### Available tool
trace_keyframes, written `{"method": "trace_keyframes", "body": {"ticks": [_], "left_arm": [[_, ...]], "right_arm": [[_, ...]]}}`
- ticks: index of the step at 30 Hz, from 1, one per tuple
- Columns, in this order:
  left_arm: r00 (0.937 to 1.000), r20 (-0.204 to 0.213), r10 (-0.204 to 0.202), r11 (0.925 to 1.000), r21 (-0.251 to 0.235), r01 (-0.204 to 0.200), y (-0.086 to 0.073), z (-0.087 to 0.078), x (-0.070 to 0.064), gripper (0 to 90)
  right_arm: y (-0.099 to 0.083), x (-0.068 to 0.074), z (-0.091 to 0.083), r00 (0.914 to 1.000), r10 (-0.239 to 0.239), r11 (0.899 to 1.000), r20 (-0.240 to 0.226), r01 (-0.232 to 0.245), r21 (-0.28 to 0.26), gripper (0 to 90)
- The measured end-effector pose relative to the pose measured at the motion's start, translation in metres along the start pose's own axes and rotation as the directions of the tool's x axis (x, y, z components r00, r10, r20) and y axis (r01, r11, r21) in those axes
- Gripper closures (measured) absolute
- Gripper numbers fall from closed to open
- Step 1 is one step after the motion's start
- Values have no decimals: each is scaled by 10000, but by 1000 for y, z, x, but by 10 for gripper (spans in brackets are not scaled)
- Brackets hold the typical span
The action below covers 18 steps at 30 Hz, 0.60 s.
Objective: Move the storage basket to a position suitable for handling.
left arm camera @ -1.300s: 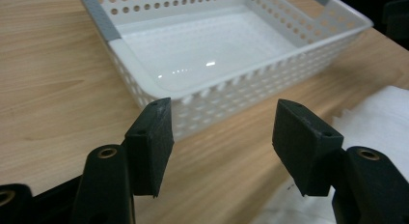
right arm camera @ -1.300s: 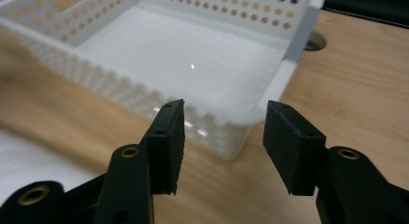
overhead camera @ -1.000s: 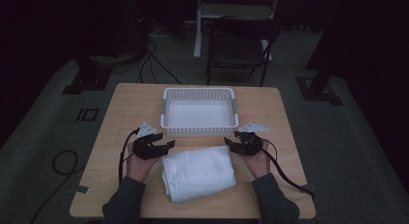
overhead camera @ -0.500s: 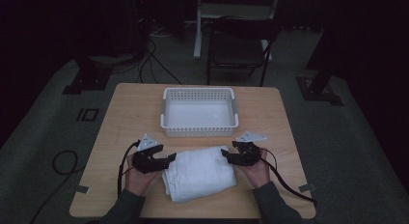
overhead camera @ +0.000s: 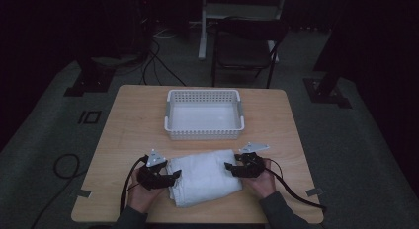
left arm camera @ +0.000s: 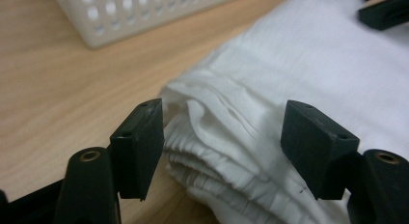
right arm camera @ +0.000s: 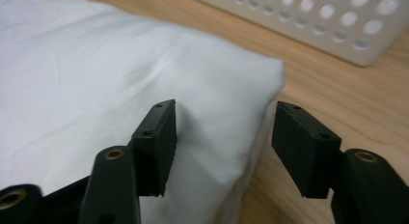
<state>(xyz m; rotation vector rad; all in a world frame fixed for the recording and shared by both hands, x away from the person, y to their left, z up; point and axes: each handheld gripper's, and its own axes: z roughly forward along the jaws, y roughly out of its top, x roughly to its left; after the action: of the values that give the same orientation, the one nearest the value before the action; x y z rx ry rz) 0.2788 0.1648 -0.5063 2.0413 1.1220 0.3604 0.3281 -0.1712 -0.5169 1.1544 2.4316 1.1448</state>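
Observation:
A folded white towel (overhead camera: 205, 177) lies on the wooden table (overhead camera: 128, 125) near its front edge. My left gripper (overhead camera: 174, 175) is at the towel's left end, open, with the layered folds (left arm camera: 212, 156) between its jaws. At the towel's right end my right gripper (overhead camera: 228, 166) is open too, its jaws straddling the towel's corner (right arm camera: 241, 103). In the left gripper view the other gripper's jaw tip (left arm camera: 386, 11) rests at the towel's far end. An empty white perforated basket (overhead camera: 204, 114) sits behind the towel.
A dark chair (overhead camera: 244, 49) and stand legs are on the floor beyond the table. Cables trail from both grippers over the front edge. The basket wall (right arm camera: 308, 21) is close behind the right gripper. Bare wood lies left and right of the towel.
Both grippers have moved toward the person and inward, from beside the towel's back corners to its two ends. The towel has not moved.

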Motion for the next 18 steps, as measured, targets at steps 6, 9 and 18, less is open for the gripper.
{"method": "trace_keyframes", "body": {"ticks": [6, 9, 18], "left_arm": [[9995, 206, -229, 9992, 337, 222, -6, 14, 6, 359], [9992, 289, -280, 9989, 387, 268, -6, 18, 9, 382], [9981, 558, -246, 9993, 292, 230, 3, 32, 21, 426]], "right_arm": [[-2, 2, 5, 9999, -27, 9997, -139, 31, 258, 463], [-3, 1, 9, 9996, 95, 9991, -270, -84, 410, 508], [0, -1, 13, 9997, -11, 9987, -251, 24, 518, 597]]}}
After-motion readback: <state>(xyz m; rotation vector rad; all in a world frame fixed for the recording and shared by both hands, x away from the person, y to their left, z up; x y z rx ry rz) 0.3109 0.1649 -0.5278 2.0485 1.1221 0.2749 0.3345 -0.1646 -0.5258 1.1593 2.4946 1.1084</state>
